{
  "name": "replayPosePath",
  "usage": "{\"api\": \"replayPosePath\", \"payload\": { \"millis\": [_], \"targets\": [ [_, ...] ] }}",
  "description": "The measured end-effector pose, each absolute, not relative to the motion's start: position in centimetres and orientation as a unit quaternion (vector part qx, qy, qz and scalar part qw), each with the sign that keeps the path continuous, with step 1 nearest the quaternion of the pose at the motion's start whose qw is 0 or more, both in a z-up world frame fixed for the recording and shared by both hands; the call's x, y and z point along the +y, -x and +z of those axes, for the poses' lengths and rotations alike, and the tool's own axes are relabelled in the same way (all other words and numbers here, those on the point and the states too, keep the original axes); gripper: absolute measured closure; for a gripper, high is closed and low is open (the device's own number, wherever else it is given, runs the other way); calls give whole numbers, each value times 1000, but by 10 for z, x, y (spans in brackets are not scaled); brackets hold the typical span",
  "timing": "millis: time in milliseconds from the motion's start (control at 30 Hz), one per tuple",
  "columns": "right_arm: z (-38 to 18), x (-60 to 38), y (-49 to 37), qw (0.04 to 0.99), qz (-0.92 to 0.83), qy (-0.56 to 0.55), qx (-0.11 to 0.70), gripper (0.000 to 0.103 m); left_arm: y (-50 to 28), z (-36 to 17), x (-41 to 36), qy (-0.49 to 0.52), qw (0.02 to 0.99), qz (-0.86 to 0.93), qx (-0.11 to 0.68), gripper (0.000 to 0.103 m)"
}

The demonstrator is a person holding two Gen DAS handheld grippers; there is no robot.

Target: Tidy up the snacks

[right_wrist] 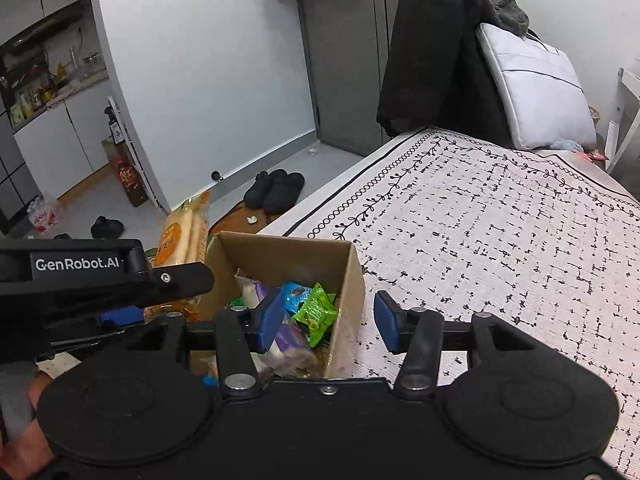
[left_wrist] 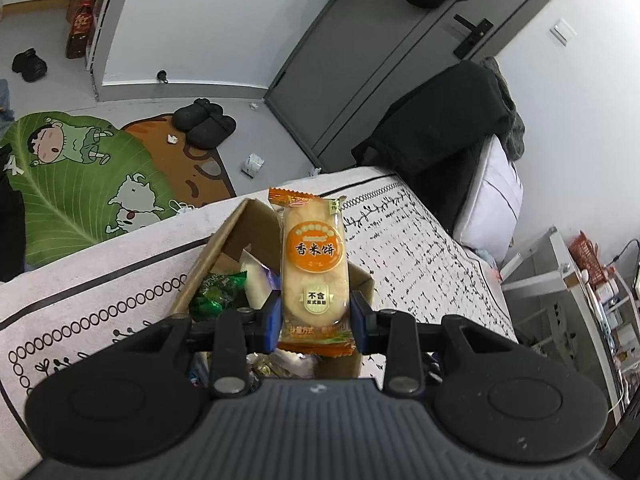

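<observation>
Currently left tongs [left_wrist: 316, 316] pinch the orange-wrapped rice cracker packet [left_wrist: 313, 264] upright, long axis vertical, directly above the open brown cardboard snack box [right_wrist: 344, 264] on the bed; right tongs [right_wrist: 326, 320] spread, empty.

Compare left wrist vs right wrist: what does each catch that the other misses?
Left wrist only: the rice cracker pack face-on, clamped in the left tool, plus the cartoon rug and door handle.
Right wrist only: the right tool open and empty, a kitchen counter, a hand.
Both: cardboard box of snacks on the patterned bedspread, black slippers.
</observation>
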State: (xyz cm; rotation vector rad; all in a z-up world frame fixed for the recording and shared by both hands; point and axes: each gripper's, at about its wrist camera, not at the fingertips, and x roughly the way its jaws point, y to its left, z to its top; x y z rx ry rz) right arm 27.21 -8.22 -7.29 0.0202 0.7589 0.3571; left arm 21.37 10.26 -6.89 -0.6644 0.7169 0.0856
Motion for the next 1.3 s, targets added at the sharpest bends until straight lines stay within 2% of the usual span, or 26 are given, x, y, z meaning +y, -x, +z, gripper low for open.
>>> {"api": "replayPosePath", "payload": {
  "millis": [167, 400, 900, 967, 1033, 1167, 1300],
  "targets": [
    [-74, -92, -272, 914, 164, -16, 372, 51, -221, -70, 86, 285, 882, 14, 375, 69],
    [-77, -114, -271, 915, 144, -25, 375, 47, -224, -76, 75, 276, 876, 4, 396, 55],
    [-73, -160, -258, 914, 120, -52, 383, 47, -222, -67, 66, 259, 875, 38, 407, 45],
    [-69, -167, -254, 915, 118, -57, 383, 47, -218, -59, 62, 246, 881, 40, 401, 40],
    [-66, -174, -250, 915, 115, -63, 383, 45, -215, -52, 57, 233, 887, 45, 395, 30],
    [-59, -186, -241, 914, 117, -74, 381, 41, -207, -41, 47, 203, 895, 48, 395, 26],
    [-50, -197, -227, 913, 122, -85, 379, 32, -193, -34, 38, 185, 896, 45, 401, 23]
  ]
}}
